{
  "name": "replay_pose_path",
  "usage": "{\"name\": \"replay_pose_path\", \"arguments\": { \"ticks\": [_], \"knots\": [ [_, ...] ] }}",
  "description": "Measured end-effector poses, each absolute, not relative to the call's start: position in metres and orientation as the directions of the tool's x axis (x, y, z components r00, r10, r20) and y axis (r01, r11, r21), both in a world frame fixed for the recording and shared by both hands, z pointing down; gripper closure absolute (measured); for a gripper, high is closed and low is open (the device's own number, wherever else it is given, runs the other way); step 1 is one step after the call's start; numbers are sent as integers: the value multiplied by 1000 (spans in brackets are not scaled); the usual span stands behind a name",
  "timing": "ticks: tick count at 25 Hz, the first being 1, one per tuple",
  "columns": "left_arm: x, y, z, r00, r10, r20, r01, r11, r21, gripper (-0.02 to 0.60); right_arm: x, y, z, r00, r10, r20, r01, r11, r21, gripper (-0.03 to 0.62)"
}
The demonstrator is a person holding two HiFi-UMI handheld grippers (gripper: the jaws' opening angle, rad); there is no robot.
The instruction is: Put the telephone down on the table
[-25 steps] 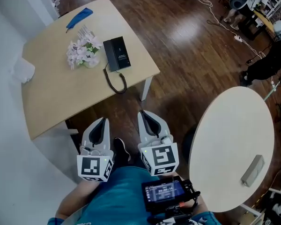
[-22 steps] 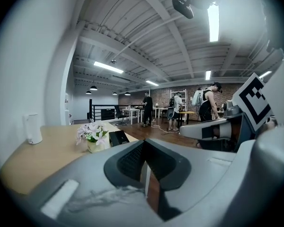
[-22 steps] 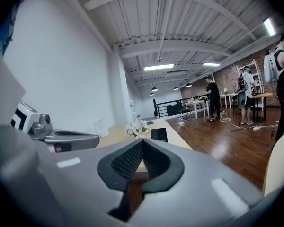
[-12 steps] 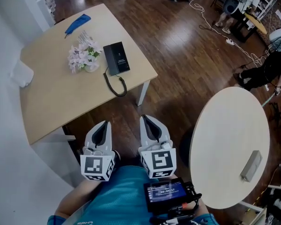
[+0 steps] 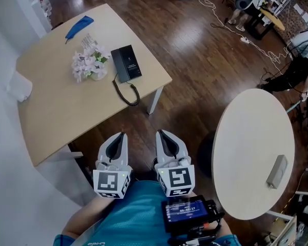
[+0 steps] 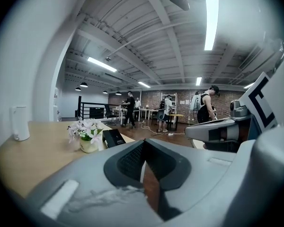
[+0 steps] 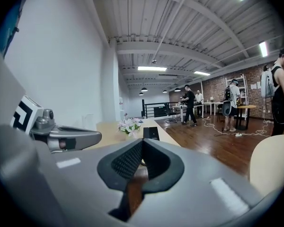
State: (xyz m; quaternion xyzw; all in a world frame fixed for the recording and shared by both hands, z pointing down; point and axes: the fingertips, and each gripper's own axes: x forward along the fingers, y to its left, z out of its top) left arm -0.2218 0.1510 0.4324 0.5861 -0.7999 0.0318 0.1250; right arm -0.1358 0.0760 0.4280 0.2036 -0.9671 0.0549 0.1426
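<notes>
The black telephone (image 5: 126, 63) lies flat on the wooden table (image 5: 61, 111) near its right edge, and its coiled cord (image 5: 126, 91) trails toward the near edge. My left gripper (image 5: 121, 135) and right gripper (image 5: 162, 132) hover side by side over the wood floor, short of the table and well apart from the telephone. Both are shut with nothing between the jaws. The left gripper view shows the telephone (image 6: 114, 137) beyond the shut left gripper (image 6: 143, 141), beside the flowers. In the right gripper view the telephone (image 7: 151, 132) lies ahead of the shut right gripper (image 7: 142, 141).
A pot of pale flowers (image 5: 89, 63) stands just left of the telephone. A blue object (image 5: 79, 25) lies at the table's far end and a white object (image 5: 18, 88) at its left edge. A round white table (image 5: 251, 152) with a grey block (image 5: 277, 170) stands at right. People stand far back.
Both grippers have edged a little forward toward the wooden table and stay shut. The telephone has not moved on the table.
</notes>
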Motion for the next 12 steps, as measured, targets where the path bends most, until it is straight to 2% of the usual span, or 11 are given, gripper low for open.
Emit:
{"name": "replay_pose_path", "arguments": {
  "ticks": [12],
  "knots": [
    [-236, 147, 430, -263, -935, 237, -954, 289, 82, 569, -158, 84, 419, -886, -351, 304, -389, 918, -74, 605]
  ]
}}
